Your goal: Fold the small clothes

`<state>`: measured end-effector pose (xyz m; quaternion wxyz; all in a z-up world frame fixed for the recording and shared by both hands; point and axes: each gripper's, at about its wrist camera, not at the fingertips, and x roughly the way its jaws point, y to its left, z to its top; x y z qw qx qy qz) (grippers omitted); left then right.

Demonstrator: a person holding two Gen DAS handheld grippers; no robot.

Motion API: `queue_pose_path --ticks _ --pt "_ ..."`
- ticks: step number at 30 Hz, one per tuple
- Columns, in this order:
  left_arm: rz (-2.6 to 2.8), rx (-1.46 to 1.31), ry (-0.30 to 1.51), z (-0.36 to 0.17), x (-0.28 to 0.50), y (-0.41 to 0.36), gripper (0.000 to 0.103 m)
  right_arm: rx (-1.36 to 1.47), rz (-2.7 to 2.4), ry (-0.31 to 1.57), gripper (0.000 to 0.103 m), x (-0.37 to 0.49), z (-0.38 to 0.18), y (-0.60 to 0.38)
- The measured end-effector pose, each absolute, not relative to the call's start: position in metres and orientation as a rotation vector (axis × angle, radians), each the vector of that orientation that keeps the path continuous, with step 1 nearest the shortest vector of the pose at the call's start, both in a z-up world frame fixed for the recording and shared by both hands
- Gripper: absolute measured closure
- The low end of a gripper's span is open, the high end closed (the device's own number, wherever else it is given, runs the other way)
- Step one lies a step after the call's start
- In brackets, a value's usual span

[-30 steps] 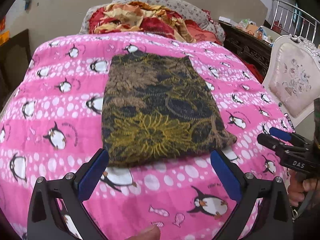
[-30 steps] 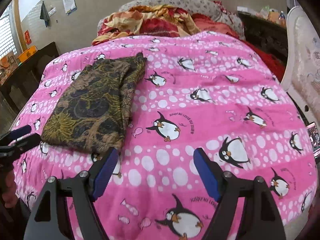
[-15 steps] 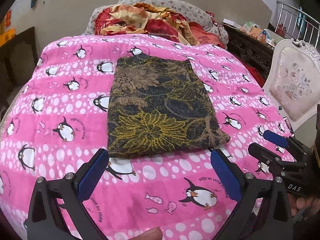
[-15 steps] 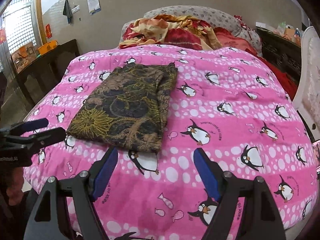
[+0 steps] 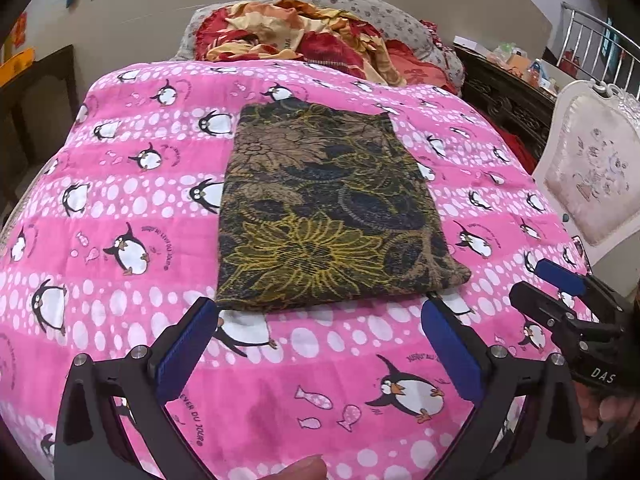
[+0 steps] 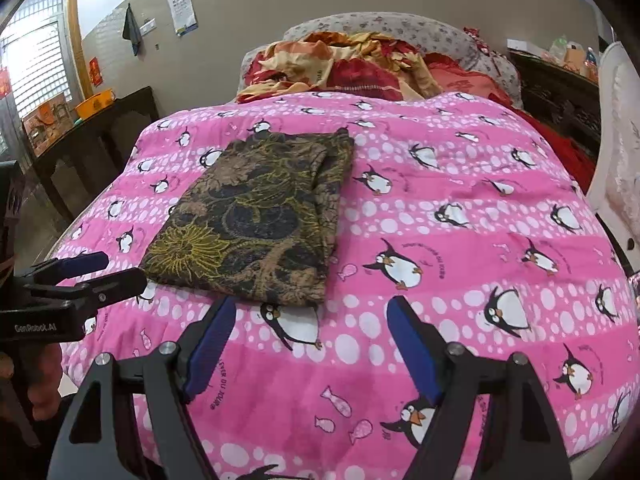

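A folded dark garment with a brown and yellow flower print (image 5: 328, 216) lies flat on the pink penguin bedspread (image 5: 120, 184); it also shows in the right wrist view (image 6: 260, 220). My left gripper (image 5: 320, 320) is open and empty, just short of the garment's near edge. My right gripper (image 6: 310, 316) is open and empty, near the garment's near right corner. Each gripper shows in the other's view, the right one (image 5: 560, 292) at the right edge and the left one (image 6: 92, 272) at the left edge.
A heap of red and orange bedding (image 5: 304, 40) and a pillow lie at the head of the bed. A white upholstered chair (image 5: 592, 176) stands at the right. Dark wooden furniture (image 6: 100, 132) stands at the left, and a dark cabinet (image 5: 504, 100) at the right.
Both grippers have drawn back and up from the bed, so the garment looks farther away and more of the bedspread shows. The garment has not moved.
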<state>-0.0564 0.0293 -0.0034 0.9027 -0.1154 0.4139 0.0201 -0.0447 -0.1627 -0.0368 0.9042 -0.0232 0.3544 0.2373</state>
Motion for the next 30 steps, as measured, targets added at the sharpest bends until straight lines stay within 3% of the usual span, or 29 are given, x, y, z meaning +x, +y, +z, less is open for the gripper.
queue_pose_path --ticks 30 --pt "0.213 -0.196 1.015 -0.02 -0.025 0.04 0.016 -0.083 0.466 0.694 0.022 -0.043 -0.013 -0.155"
